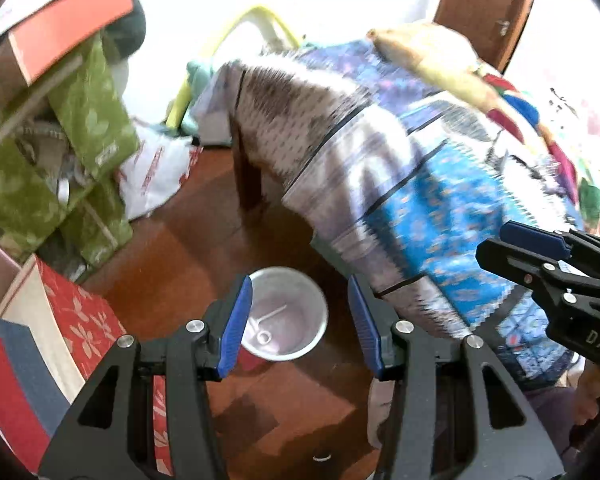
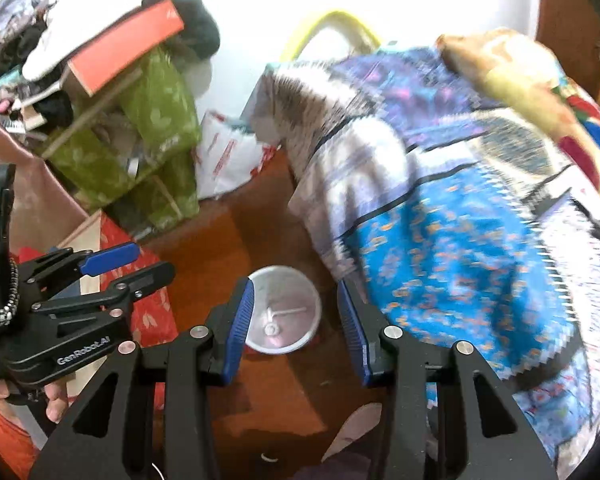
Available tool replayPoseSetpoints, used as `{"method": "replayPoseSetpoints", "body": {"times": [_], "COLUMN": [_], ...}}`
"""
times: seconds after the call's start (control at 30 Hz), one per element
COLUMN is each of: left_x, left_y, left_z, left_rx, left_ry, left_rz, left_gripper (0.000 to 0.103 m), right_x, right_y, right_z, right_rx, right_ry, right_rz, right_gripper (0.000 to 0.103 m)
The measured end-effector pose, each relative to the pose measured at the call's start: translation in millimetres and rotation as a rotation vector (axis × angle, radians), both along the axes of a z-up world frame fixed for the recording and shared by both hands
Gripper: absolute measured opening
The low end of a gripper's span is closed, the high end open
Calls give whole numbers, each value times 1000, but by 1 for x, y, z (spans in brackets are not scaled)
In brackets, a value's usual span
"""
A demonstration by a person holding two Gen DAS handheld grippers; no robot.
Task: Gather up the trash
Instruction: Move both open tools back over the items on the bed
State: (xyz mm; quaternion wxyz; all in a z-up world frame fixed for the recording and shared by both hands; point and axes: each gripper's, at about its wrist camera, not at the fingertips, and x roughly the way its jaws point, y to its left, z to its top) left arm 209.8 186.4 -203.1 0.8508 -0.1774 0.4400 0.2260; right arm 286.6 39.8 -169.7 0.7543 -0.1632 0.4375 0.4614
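one cup (image 1: 286,314) on brown wood floor (image 1: 188,264), bed (image 1: 440,184) beside.

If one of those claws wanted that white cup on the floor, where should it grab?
Probably the rim of the cup, from straight above: it stands upright with its mouth open upward, so one finger can slip inside and one outside. The bedspread crowds one side.
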Motion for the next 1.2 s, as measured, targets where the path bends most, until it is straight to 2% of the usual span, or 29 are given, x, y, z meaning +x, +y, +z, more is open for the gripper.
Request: {"method": "replayPoseSetpoints", "body": {"times": [0.17,0.3,0.5,0.63,0.7,0.83,1.03,1.2], "left_x": [4,16,44,67,85,119,173,212], "left_y": [-38,-68,-115,-143,-156,-178,-211,-223], "left_z": [42,67,93,103,103,92,71,53], "left_rx": [73,94,139,134,107,59,37,34], "left_ry": [-62,-95,-142,-177,-201,-194,-162,-129], "left_rz": [-62,-130,-220,-277,-304,-353,-420,-472], "left_gripper": [49,49,50,51,53,53,53,53], "right_x": [6,13,30,44,54,75,108,142], "right_y": [-41,-76,-128,-158,-175,-205,-245,-272], "right_z": [33,58,82,90,91,89,74,51], "right_rx": [54,94,121,119,117,106,77,57], "right_ry": [-61,-101,-156,-181,-185,-186,-170,-118], "right_rz": [-77,-139,-230,-291,-328,-390,-477,-541], "right_gripper": [40,40,40,40,40,40,40,40]}}
